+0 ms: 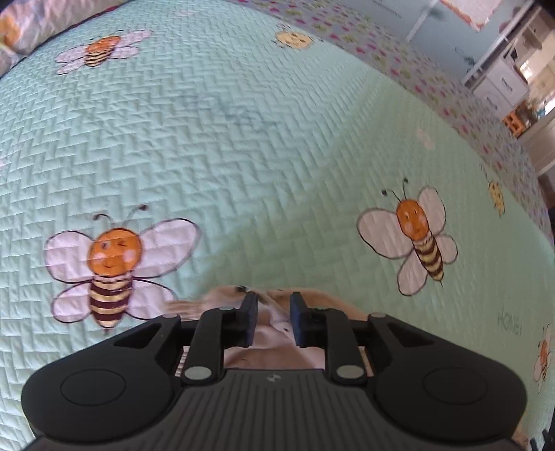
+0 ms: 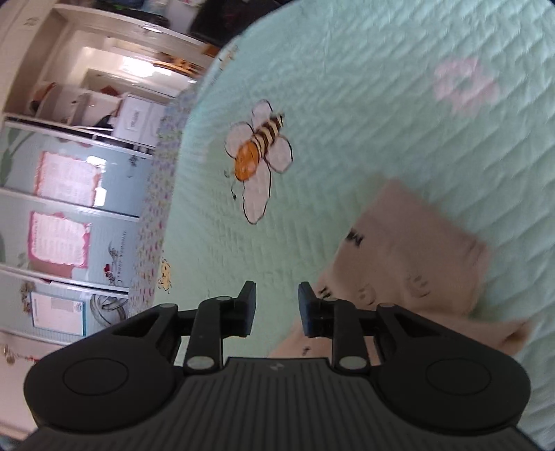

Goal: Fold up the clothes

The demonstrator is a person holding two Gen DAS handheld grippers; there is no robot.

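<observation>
A pale beige garment (image 2: 416, 249) with small dark print marks lies folded on the mint quilt, right of my right gripper (image 2: 277, 305). That gripper is open, with only quilt showing between its fingers. In the left wrist view the same beige garment (image 1: 274, 354) lies directly under my left gripper (image 1: 273, 312). The left jaws stand apart and cloth shows through the gap without the pads (image 1: 250, 312) pressing on it. Most of the garment there is hidden by the gripper body.
The bed's quilt (image 1: 242, 138) is mint green with stitched bees and a floral border (image 1: 399, 52) along its far edge. A pillow (image 1: 20, 31) lies at the upper left. Beyond the bed stand white drawers (image 1: 499, 83), open shelves (image 2: 86, 86) and pale blue cupboard doors (image 2: 69, 208).
</observation>
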